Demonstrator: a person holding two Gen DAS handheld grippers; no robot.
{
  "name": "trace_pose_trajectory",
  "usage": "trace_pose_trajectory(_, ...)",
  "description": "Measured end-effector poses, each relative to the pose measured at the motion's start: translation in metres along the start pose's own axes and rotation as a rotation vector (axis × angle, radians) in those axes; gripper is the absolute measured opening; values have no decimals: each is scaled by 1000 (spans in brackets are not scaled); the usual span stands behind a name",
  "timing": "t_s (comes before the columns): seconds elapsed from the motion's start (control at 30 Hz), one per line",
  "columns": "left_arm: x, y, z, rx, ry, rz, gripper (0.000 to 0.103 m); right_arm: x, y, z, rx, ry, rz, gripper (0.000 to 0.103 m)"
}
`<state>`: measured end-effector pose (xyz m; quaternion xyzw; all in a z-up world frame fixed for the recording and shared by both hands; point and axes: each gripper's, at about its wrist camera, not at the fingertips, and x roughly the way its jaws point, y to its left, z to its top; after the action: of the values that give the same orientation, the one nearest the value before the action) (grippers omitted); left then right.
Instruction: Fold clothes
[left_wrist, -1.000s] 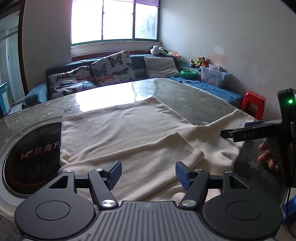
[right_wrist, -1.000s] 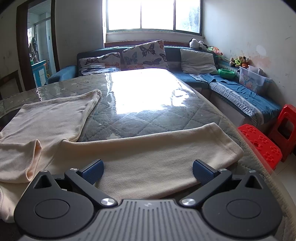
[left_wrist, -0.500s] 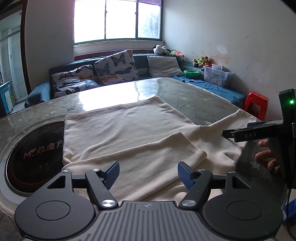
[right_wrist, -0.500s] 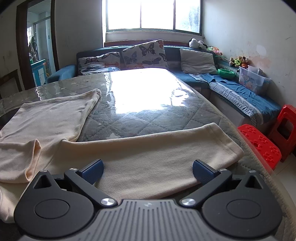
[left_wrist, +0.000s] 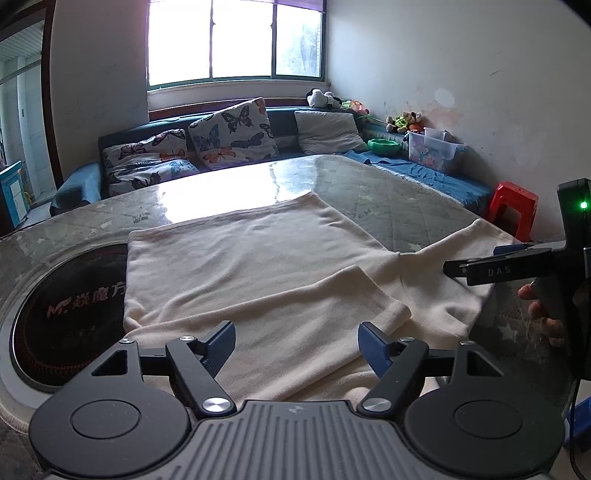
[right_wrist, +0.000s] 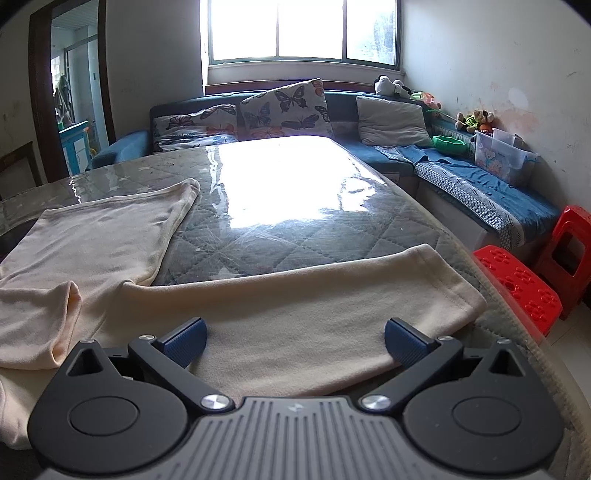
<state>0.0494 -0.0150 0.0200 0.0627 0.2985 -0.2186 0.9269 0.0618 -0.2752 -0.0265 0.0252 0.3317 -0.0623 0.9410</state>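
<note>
A cream long-sleeved garment (left_wrist: 258, 254) lies spread on the glass-topped table (left_wrist: 388, 195). One sleeve (left_wrist: 303, 306) is folded across its body. My left gripper (left_wrist: 297, 338) hovers open just above that folded sleeve, with nothing between its pads. The other sleeve (right_wrist: 314, 295) stretches out to the right toward the table's edge. Above it my right gripper (right_wrist: 295, 334) stands wide open and holds nothing. In the left wrist view the right gripper (left_wrist: 480, 269) shows from the side, with a hand (left_wrist: 543, 314) on it.
A dark round inset with lettering (left_wrist: 66, 306) sits in the table at the left, partly under the garment. Two red stools (right_wrist: 517, 284) stand beside the table's right edge. A sofa with butterfly cushions (left_wrist: 232, 136) and a plastic box (right_wrist: 502, 155) line the far walls.
The left gripper's jaws stand slightly wider apart than a second ago. The garment and the right gripper have not moved.
</note>
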Motion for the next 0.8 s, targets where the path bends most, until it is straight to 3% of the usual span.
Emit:
trace_pose_trajectory(0.23,5,-1,3,-4,6,4,76,-5,-8,6,39,20,-23,102)
trace_pose_trajectory(0.5,11,-3,4,-19,24,7,76,-11,-59,13,211,17,-70,96)
trace_pose_trajectory(0.7,13,-5,5,-15,32,15,76,-7,-90,10,311,28,-83,84)
trace_pose_trajectory(0.8,15,-6,6,-18,38,21,76,-7,-95,9,300,17,-94,74)
